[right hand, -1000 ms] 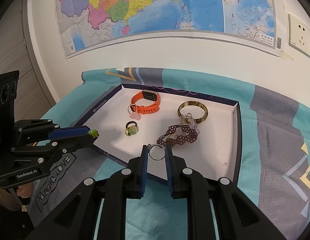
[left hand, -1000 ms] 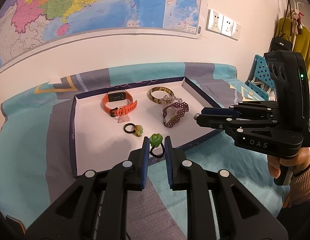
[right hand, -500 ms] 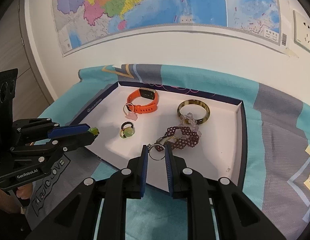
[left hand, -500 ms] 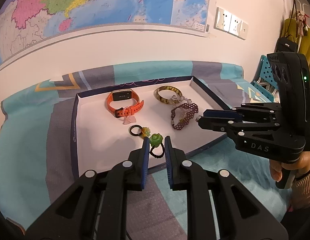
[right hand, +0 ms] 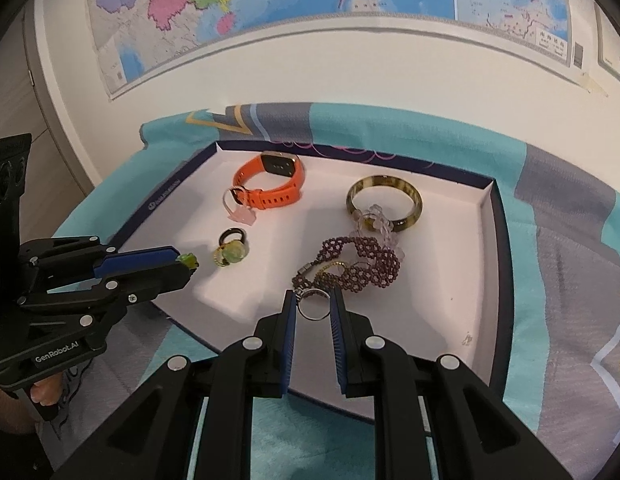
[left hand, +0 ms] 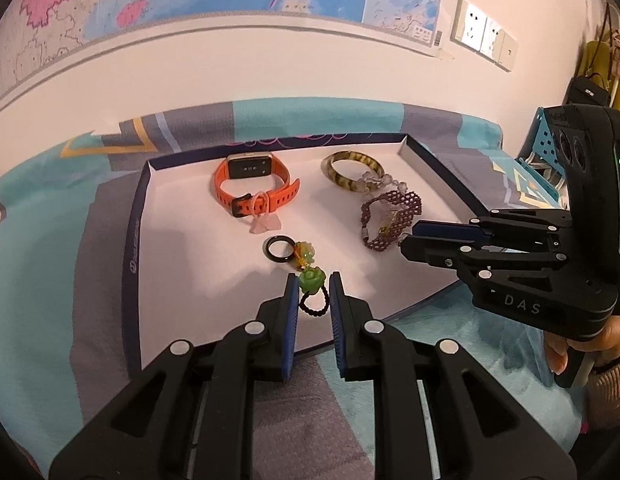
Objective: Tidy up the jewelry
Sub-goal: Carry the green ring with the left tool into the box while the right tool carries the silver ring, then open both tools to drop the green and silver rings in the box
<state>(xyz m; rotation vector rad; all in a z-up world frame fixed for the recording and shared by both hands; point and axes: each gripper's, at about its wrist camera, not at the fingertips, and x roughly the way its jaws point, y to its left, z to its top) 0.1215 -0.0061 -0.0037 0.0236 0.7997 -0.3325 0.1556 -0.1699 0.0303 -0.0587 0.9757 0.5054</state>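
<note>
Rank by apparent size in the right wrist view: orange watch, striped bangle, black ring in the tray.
Orange watch and striped bangle look alike, so unranked; black ring is clearly smallest.

I see a thin silver ring (right hand: 313,307) of shiny metal, a glossy amber bangle (right hand: 384,207), and a matt rubbery orange watch band (left hand: 255,189). The tray (left hand: 177,248) floor looks like smooth matt white card. Under it, the teal and grey cloth (left hand: 61,264) looks soft and finely textured. My gripper (left hand: 314,294) pads are ribbed blue.
</note>
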